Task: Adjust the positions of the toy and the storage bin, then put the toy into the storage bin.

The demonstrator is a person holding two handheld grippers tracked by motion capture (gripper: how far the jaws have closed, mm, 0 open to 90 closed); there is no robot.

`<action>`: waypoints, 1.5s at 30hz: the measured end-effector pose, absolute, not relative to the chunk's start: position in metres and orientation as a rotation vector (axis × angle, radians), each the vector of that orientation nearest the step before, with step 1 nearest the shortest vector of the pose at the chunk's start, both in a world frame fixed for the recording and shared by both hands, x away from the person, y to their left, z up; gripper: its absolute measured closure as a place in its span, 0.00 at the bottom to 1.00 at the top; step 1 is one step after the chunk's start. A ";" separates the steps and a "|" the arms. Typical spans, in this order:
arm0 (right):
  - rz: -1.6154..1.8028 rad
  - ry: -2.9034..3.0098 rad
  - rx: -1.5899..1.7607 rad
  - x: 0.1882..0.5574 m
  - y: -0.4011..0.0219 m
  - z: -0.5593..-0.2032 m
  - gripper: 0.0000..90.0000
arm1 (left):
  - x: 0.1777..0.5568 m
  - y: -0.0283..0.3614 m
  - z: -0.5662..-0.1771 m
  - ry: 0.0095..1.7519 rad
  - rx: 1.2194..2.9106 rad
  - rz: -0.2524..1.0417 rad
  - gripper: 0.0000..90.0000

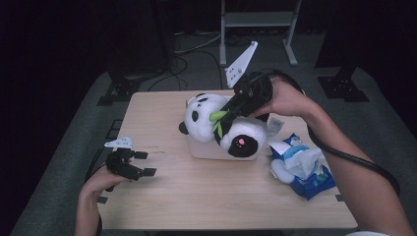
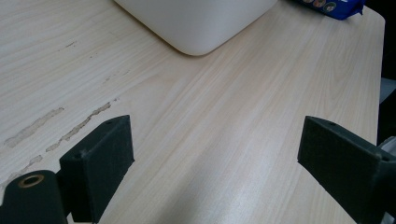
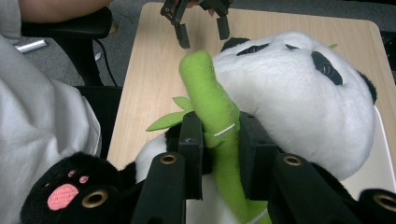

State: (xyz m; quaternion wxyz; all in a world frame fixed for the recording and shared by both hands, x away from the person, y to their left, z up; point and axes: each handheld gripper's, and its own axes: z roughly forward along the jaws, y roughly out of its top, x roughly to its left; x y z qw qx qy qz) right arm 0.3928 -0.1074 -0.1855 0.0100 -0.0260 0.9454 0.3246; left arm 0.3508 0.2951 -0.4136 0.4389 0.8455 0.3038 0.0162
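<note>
I am gripping the plush panda's green bamboo stalk with my right tool (left tool resting open on the counter), probably lifting it next.

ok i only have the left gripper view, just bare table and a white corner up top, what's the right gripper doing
Observer: The right gripper is shut on the green bamboo stalk of a panda plush.
Operator: where's the panda sitting
Observer: It lies on the white tray whose corner you see, near the table's middle.
Operator: and that blue thing at my top edge
Observer: A blue wipes pack with a white wipe pulled out, right of the tray.
Operator: are my jaws near anything
Observer: No, the left gripper is open over bare table, well left of the tray.
</note>
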 end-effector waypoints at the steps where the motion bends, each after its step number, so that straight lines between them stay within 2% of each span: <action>1: 1.010 2.951 -0.081 0.394 -0.107 -0.185 0.81 | 0.351 0.295 -0.414 0.756 2.103 0.039 0.10; 12: 0.983 2.954 -0.054 0.424 -0.106 -0.181 0.81 | 0.350 0.297 -0.414 0.763 2.104 0.043 0.10; 29: 0.916 2.995 0.002 0.472 -0.102 -0.219 0.81 | 0.349 0.300 -0.413 0.771 2.098 0.047 0.10; 33: 0.931 3.011 -0.004 0.474 -0.100 -0.230 0.81 | 0.349 0.299 -0.413 0.767 2.096 0.044 0.10; 45: 0.978 3.040 -0.059 0.461 -0.098 -0.230 0.81 | 0.350 0.296 -0.413 0.760 2.105 0.041 0.10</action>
